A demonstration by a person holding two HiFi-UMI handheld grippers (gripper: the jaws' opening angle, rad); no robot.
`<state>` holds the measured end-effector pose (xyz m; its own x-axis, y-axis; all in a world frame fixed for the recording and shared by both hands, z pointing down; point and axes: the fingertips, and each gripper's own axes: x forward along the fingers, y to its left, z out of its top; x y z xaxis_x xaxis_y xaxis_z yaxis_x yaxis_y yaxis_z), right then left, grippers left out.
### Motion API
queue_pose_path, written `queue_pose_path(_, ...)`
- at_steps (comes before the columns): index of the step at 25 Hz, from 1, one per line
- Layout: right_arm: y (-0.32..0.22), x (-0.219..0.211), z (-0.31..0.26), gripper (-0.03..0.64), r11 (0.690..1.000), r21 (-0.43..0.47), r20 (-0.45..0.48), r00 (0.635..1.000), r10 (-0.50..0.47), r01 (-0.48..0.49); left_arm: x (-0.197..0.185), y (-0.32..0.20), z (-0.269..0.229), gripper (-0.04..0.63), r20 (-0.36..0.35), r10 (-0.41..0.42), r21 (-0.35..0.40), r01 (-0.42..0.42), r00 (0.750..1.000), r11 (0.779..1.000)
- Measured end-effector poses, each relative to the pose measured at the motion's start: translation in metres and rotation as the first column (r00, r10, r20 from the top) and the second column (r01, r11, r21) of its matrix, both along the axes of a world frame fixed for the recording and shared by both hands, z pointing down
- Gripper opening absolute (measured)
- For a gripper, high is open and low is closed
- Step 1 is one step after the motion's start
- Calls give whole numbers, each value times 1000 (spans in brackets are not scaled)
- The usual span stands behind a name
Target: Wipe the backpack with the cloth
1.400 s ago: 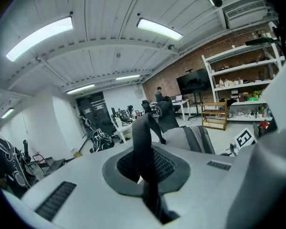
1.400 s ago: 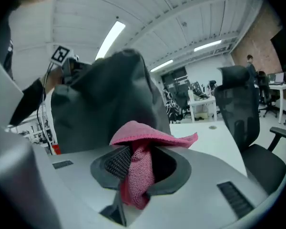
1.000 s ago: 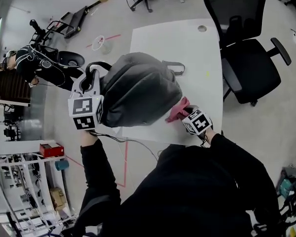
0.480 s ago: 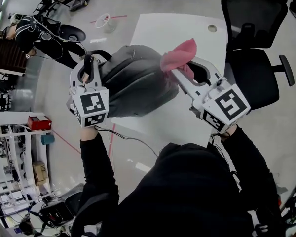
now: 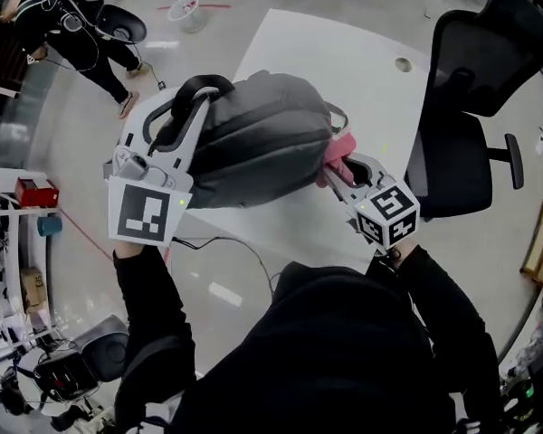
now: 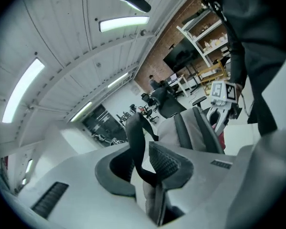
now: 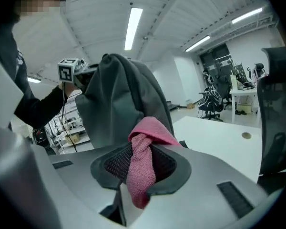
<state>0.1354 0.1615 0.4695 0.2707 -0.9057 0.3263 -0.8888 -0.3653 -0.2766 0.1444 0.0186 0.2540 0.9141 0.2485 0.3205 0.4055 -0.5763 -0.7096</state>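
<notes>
Holding the grey fabric backpack (image 5: 253, 143) upright at the near left corner of the white rectangular table (image 5: 353, 57), rounded front panel facing up and to the right. Pinching its black webbing carry handle (image 6: 135, 137) in the left gripper (image 6: 145, 175), opening those jaws a touch, with the strap between the pads and touched by both. Clamping the pink knitted cloth (image 7: 150, 130) in the right gripper (image 7: 142, 171), jaws closed on a twisted bunch of it, with a loose fold bulging past the tips. Bringing that fold right up against the bag's lower right flank.

Judging the step in hand: placing the cloth on the bag for a wiping stroke, with most of the wiping seemingly yet to come. Calling next for firm pressure of the fold on the fabric and a drag across the panel, while bracing the bag by its handle. Risking a slump or a slide of the bag if the left grip loosens much more.

Finding only in the head view: the whole layout, the bag's place on the tabletop, and the black mesh office chair (image 5: 475, 107) just beside the table's right edge. Finding only in the left gripper view: the strap looping up from between the pads. Finding only in the right gripper view: the twist of cloth between the pads, though not settling there whether touching the grey panel or sitting just in front of it.
</notes>
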Motion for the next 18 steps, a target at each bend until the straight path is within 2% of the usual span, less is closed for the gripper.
queue_pose_path(2,-1,-9,17,100,999,-7,40,999,-38,38,-9,-1,-4,154,55,32,18,-33,998,999)
queue_pose_path(3,-2,-10,20,100,999,5,58,997,-54,54,-14,-7,-8,216,81,8,37,-11,997,999)
queue_pose_path(5,-3,-7,21,100,996,42,85,993,-86,82,-26,-23,-18,269,100,-124,78,117,987,990)
queue_pose_path(6,-4,-4,20,100,993,59,91,990,-103,98,-34,-31,-26,273,78,-216,77,210,973,975)
queue_pose_path(8,-2,0,17,100,987,86,94,985,-143,135,-59,-32,-46,273,-12,-379,-5,379,925,925)
queue_pose_path(9,1,1,14,100,983,100,91,982,-166,157,-72,-18,-54,273,-54,-426,-74,422,903,904)
queue_pose_path(10,4,2,11,100,977,115,87,978,-188,178,-85,5,-54,272,-72,-444,-141,431,893,891)
queue_pose_path(11,8,4,5,100,972,132,80,975,-206,195,-94,34,-44,272,-54,-437,-170,423,898,890)
queue_pose_path(12,11,8,-2,100,967,151,72,973,-219,206,-97,63,-22,272,-3,-418,-120,415,908,902)
queue_pose_path(13,13,14,-10,100,962,170,63,972,-227,214,-92,87,5,273,51,-400,9,400,915,916)
queue_pose_path(14,12,20,-20,100,957,186,51,971,-235,222,-76,104,26,273,67,-384,155,370,921,916)
queue_pose_path(15,8,25,-30,100,952,201,38,970,-242,229,-58,111,42,273,51,-369,265,343,928,901)
queue_pose_path(16,0,30,-41,100,947,218,25,969,-247,236,-42,107,55,273,38,-365,328,333,930,884)
queue_pose_path(18,-17,37,-74,100,928,283,-4,968,-252,242,-26,86,75,272,52,-391,350,350,919,869)
